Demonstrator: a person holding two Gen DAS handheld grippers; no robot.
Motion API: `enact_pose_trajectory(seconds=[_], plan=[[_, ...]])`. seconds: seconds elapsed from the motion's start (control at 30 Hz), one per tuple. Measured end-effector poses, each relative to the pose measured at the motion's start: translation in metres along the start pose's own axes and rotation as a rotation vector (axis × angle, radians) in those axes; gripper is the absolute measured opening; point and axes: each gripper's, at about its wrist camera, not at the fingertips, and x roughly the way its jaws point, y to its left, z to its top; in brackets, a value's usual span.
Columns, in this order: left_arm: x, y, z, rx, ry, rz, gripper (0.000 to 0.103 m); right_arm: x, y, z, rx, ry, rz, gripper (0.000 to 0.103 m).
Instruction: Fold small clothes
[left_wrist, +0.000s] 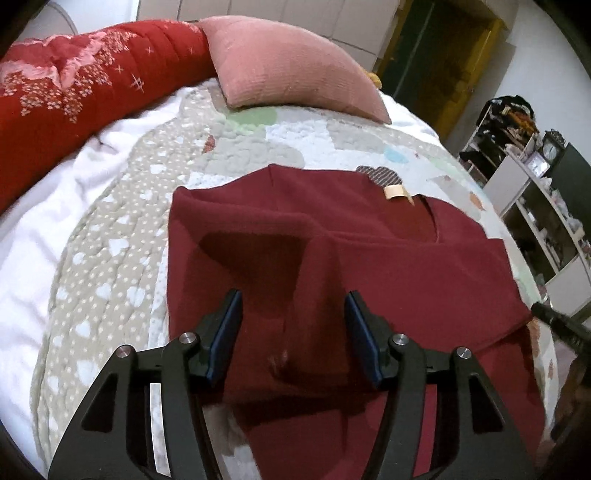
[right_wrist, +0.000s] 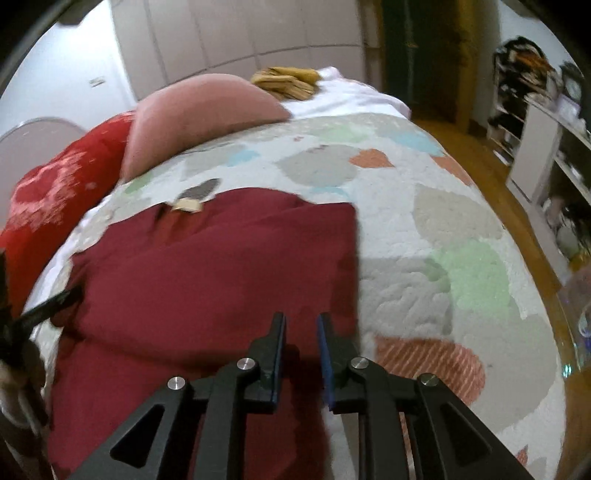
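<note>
Garment (left_wrist: 369, 266) half-folded on quilt (left_wrist: 110, 258), both claws free above it.

Maroon cloth lies flat with its sides folded in, long axis running away toward the pillow (left_wrist: 295, 70), neck label at the far end. Left gripper (left_wrist: 293, 306) hangs over the near middle, jaws wide apart, holding nothing. Right gripper (right_wrist: 301, 325) sits above the near right edge, jaws narrowly apart, empty; it looks closer to that hem.
</note>
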Motion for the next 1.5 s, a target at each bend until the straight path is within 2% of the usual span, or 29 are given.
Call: enact_pose_trajectory(seconds=[0.07,0.17,0.53,0.63,0.7,0.87,1.03,1.13,1.27,1.43,1.5], plan=[[-0.002,-0.003,-0.005,0.013,-0.014,0.019,0.057,0.006,0.008,-0.007,-0.030,0.010,-0.015,0.018],[0.002,-0.005,-0.010,0.025,0.005,0.053,0.057,0.033,0.004,-0.010,-0.035,0.056,-0.081,0.018],[-0.025,-0.012,-0.022,0.030,-0.027,0.076,0.057,-0.007,0.014,-0.015,-0.035,0.023,-0.082,0.019],[-0.031,-0.014,-0.025,0.032,-0.028,0.081,0.057,0.005,0.010,-0.022,-0.016,0.063,-0.097,0.021],[-0.036,-0.015,-0.028,0.032,-0.026,0.085,0.057,0.027,0.003,-0.030,-0.018,0.149,-0.134,0.021],[-0.049,-0.021,-0.038,0.058,-0.025,0.100,0.057,-0.002,-0.004,-0.037,0.058,0.091,-0.043,0.021],[-0.061,-0.027,-0.050,0.078,-0.023,0.107,0.057,-0.042,0.000,-0.048,0.044,0.041,-0.017,0.026],[-0.069,-0.030,-0.060,0.088,-0.021,0.112,0.057,-0.054,0.003,-0.063,0.048,0.053,0.020,0.036],[-0.078,-0.032,-0.070,0.089,-0.008,0.113,0.057,-0.056,0.010,-0.085,0.039,0.099,0.054,0.039],[-0.085,-0.028,-0.088,0.048,0.049,0.051,0.057,-0.063,0.005,-0.113,0.062,0.126,0.047,0.041],[-0.091,-0.026,-0.100,0.034,0.082,-0.010,0.057,-0.070,-0.003,-0.122,0.092,0.121,0.056,0.046]])
